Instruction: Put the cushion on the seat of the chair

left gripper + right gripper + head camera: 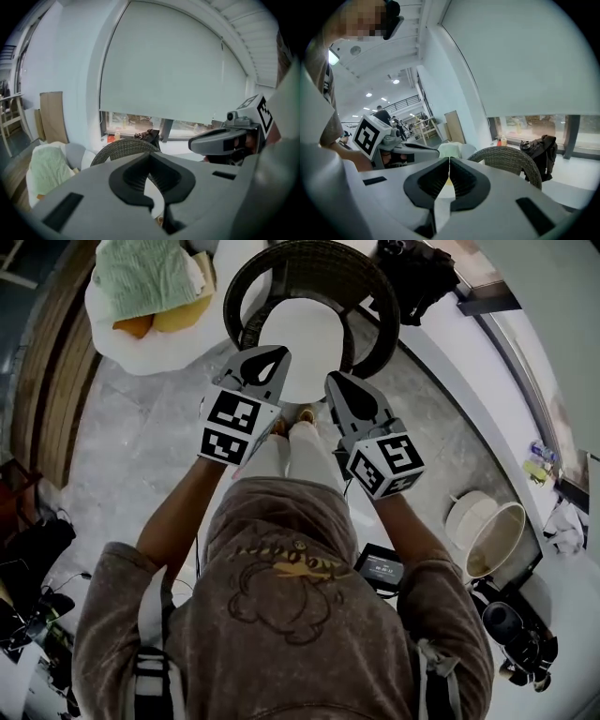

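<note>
The round white cushion (302, 343) looked light, soft and pliable, likely to sag if lifted by one side. It was best pinched at opposite points of its rim, one pair of tongs to each side. It was a plain, smooth, pale disc lying flat on the seat of the dark wicker chair (246, 282), inside the curved back and seemingly already in place. The left tongs (151, 161) and the right tongs (449, 161) were both closed tight on nothing, held side by side before the chair, clear of the cushion.
</note>
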